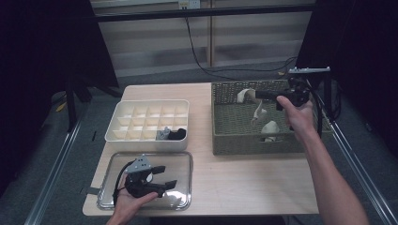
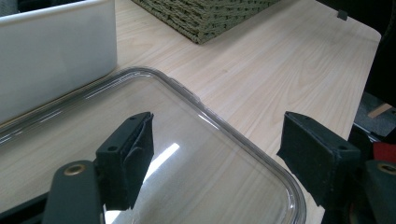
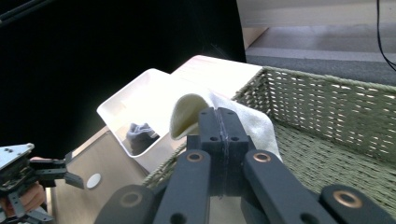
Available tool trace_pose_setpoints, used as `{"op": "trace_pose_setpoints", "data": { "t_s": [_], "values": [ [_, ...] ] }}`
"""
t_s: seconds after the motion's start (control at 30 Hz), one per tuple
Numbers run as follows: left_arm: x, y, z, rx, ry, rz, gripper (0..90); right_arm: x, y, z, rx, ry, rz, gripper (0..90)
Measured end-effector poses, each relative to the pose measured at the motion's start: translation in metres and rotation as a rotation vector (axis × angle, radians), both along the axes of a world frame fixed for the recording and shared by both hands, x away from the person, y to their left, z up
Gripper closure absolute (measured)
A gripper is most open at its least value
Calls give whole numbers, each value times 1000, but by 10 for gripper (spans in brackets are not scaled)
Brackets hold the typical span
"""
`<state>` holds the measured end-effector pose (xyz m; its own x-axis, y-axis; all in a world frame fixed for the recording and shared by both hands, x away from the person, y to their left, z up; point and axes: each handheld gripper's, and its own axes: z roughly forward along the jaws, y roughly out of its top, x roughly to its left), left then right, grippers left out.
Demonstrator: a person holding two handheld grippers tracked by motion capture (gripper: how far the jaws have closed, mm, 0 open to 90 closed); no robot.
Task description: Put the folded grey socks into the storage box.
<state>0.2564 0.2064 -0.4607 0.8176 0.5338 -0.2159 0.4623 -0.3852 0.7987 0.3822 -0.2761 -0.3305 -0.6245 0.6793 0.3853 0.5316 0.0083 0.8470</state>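
White sock [image 3: 243, 119] in right gripper [image 3: 223, 135]

Cream sock [image 3: 243, 119] in black gripper [image 3: 219, 126] — olive-green woven basket [image 1: 234, 140], white divided box [image 1: 141, 136], pale wood-grain table [image 1: 244, 178].

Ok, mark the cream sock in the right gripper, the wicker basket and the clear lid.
cream sock [image 3: 187, 112], right gripper view, on its folded upper edge.
wicker basket [image 1: 244, 143], high view, on its near wall.
clear lid [image 2: 261, 156], left gripper view, on its rim.
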Motion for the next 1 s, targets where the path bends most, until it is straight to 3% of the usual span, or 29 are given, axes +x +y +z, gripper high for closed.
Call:
{"op": "trace_pose_setpoints", "data": {
  "t_s": [0.3, 0.63, 1.0],
  "values": [
    [2, -5, 3, 2, -8, -8, 265, -17, 6, 14, 13, -32, 27, 900],
    [7, -19, 15, -11, -52, -39, 302, -40, 11, 26, 13, -69, 54, 900],
    [16, -39, 22, -22, -79, -52, 334, -68, 28, 23, 2, -71, 110, 900]
  ]
}}
